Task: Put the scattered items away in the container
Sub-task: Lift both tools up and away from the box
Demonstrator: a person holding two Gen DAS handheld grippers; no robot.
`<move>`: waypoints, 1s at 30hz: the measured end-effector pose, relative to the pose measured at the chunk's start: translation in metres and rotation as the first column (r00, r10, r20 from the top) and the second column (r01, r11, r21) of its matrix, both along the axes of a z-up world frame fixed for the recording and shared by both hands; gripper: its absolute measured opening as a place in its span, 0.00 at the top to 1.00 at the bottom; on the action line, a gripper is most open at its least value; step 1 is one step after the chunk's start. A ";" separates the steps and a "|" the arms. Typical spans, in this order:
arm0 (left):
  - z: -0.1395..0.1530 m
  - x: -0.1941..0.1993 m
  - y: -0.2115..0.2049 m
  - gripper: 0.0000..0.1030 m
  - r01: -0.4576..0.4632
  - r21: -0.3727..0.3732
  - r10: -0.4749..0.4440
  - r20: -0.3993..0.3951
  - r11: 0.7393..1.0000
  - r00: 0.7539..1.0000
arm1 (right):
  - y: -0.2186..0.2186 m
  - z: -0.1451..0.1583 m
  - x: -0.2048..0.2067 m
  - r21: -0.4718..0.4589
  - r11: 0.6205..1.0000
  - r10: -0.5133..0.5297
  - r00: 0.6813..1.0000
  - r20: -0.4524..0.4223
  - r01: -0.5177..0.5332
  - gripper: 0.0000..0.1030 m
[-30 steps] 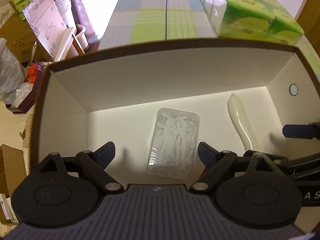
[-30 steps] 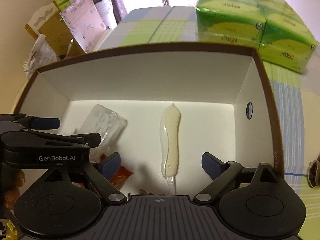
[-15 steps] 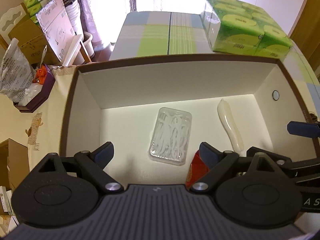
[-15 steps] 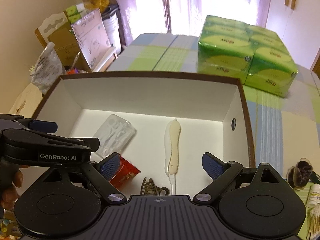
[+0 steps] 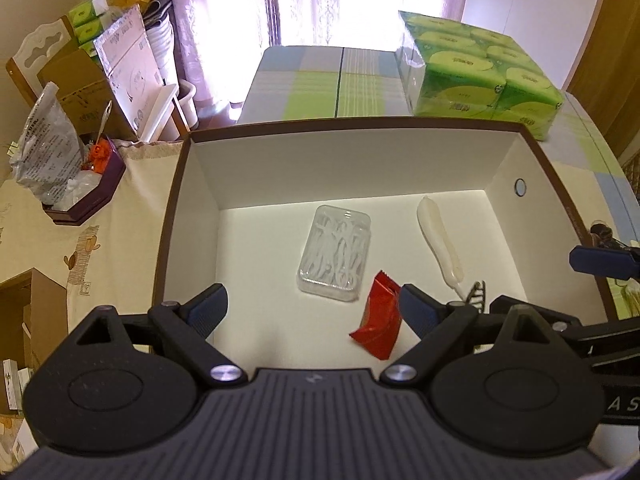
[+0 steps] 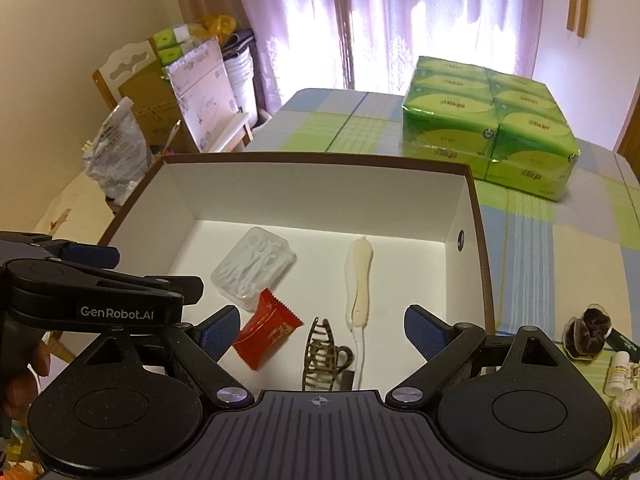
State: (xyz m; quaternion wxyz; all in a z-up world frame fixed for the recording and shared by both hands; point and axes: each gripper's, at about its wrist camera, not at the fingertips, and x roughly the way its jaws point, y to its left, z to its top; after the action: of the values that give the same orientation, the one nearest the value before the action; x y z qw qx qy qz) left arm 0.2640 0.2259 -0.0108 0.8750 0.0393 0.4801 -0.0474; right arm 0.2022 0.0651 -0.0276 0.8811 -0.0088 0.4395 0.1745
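Note:
A brown-rimmed white box (image 5: 188,200) (image 6: 478,216) holds a clear case of floss picks (image 5: 336,254) (image 6: 254,266), a cream-handled tool (image 5: 438,240) (image 6: 360,280), a red snack packet (image 5: 380,320) (image 6: 268,330) and an olive hair claw (image 6: 322,354). My left gripper (image 5: 312,306) hangs open above the box's near side with nothing between its fingers. My right gripper (image 6: 322,330) is also open and empty, above the near right part of the box. Outside the box at the right lie a dark scrunchie (image 6: 590,332), a small white bottle (image 6: 618,372) and cotton swabs (image 6: 626,420).
A green multipack of tissues (image 5: 476,76) (image 6: 490,124) stands on the checked tablecloth behind the box. Left of the box sit a dark tray with a plastic bag (image 5: 44,152), cardboard boxes (image 5: 128,80) and a chair back. A hand (image 6: 24,376) holds the left gripper's handle.
Both grippers have pulled back and up from inside the box, so the red packet, the hair claw and the box rim have come into view. Both stayed open.

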 end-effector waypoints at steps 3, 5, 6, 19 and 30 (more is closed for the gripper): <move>0.004 -0.012 -0.001 0.12 -0.003 -0.002 0.003 0.009 1.000 1.000 | -0.002 0.004 -0.010 0.001 1.000 0.010 1.000 0.011 -0.010 0.09; 0.006 -0.019 -0.002 0.12 -0.004 -0.003 0.004 0.014 1.000 1.000 | -0.004 0.006 -0.017 0.000 1.000 0.017 1.000 0.019 -0.017 0.09; 0.007 -0.023 -0.003 0.12 -0.003 -0.003 0.003 0.016 1.000 1.000 | -0.005 0.006 -0.021 -0.001 1.000 0.020 1.000 0.022 -0.020 0.09; 0.014 -0.063 -0.023 0.12 0.015 -0.008 -0.015 0.037 1.000 0.999 | -0.029 0.011 -0.056 0.018 0.999 0.035 0.998 0.048 -0.036 0.09; 0.012 -0.091 -0.038 0.12 0.015 -0.004 -0.015 0.027 1.000 1.000 | -0.044 0.010 -0.079 0.015 0.998 0.068 0.997 0.039 -0.069 0.09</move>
State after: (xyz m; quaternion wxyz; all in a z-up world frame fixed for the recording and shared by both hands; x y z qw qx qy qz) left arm 0.1728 0.1884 0.0015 0.8810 0.0415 0.4681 -0.0544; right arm 0.1228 0.0211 -0.0172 0.8828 -0.0202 0.4208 0.2079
